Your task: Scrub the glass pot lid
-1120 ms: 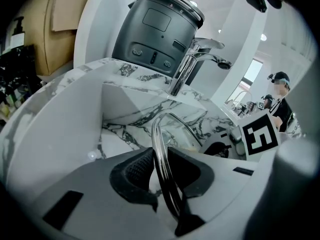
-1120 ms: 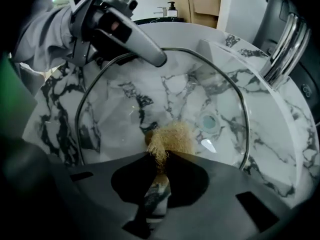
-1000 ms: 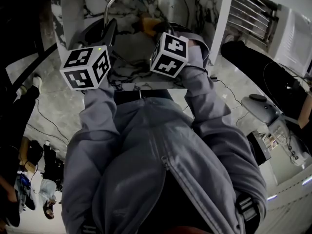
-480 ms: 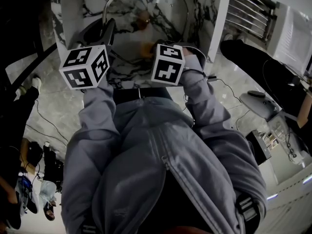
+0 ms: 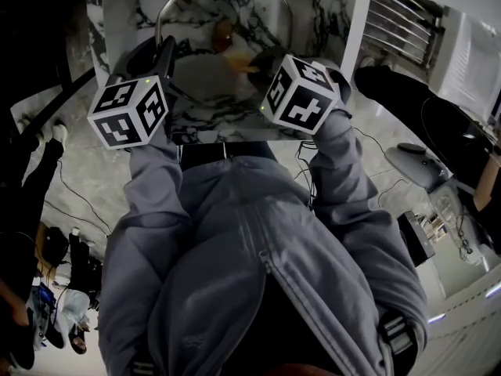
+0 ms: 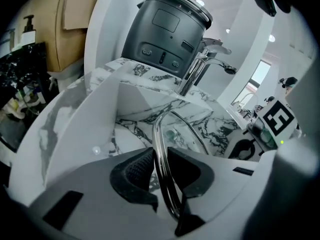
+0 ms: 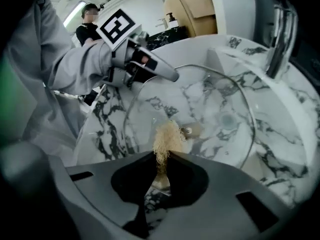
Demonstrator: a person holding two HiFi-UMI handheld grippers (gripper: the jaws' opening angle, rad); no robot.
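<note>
The left gripper [image 6: 162, 170] pinches the round glass pot lid [image 7: 210, 109] by its rim, steadying it over the white marble sink [image 7: 282, 134] for the right gripper [image 7: 162, 163], clamped on a tan fibrous scrubber [image 7: 166, 138].

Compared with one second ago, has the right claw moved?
Yes. The right claw, judged by its cube in the head view, shifted right, toward the white panel on the right.

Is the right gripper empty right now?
No, the right gripper is shut on a tan fibrous scrubber, in front of the glass pot lid.
</note>
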